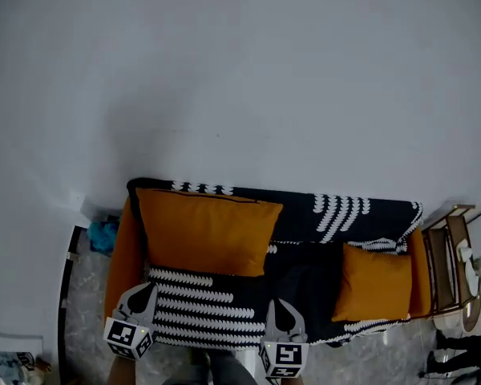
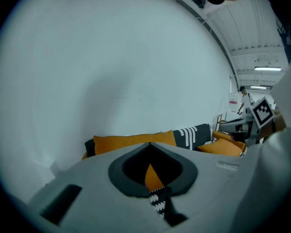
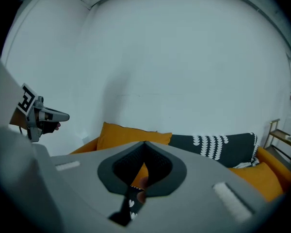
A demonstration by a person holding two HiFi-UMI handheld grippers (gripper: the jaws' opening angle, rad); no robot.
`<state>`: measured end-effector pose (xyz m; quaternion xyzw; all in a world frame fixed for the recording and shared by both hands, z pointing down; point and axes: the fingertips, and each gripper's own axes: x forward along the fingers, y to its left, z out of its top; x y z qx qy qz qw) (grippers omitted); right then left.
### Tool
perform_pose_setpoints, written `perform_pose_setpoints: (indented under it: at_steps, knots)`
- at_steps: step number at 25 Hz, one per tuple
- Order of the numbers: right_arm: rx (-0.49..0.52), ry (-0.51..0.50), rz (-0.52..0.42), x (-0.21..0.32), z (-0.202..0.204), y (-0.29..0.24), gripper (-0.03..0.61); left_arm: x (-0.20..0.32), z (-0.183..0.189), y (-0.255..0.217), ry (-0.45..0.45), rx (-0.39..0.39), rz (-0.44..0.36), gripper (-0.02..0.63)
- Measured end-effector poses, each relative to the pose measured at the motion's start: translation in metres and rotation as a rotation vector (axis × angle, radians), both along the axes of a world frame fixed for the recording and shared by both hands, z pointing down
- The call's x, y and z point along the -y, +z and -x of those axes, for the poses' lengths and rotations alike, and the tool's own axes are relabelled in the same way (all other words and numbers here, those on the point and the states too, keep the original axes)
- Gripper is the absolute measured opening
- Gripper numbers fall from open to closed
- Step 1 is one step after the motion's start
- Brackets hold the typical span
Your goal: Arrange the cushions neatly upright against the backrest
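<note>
Right now I am holding my left gripper (image 1: 144, 289) and my right gripper (image 1: 282, 303) over the front edge of the sofa (image 1: 124, 255). Each is keeping its 2 jaws pressed together, pinching nothing. The sofa is carrying 2 orange cushions on a black-and-white patterned throw (image 1: 200, 311). The large cushion (image 1: 207, 231) is leaning upright against the backrest (image 1: 337, 215) at the left end, just beyond my left gripper. The small cushion (image 1: 377, 283) is sitting on the seat at the right end, beside the right arm and well apart from the large one. I cannot tell how steeply it is standing.
</note>
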<state>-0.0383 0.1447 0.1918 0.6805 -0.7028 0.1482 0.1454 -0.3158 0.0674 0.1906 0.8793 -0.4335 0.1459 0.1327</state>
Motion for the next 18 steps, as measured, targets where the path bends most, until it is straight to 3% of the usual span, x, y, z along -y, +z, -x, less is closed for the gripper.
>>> perform_pose_setpoints:
  at_steps: [11,18]
  knots:
    - [-0.033,0.143,-0.060,-0.090,-0.016,-0.052,0.011,-0.052,-0.048,-0.058,0.205,-0.028,-0.058,0.002]
    - [-0.046,0.295,-0.085,-0.148,-0.075,-0.071,0.011,-0.079,-0.132,-0.068,0.383,-0.033,-0.059,0.002]
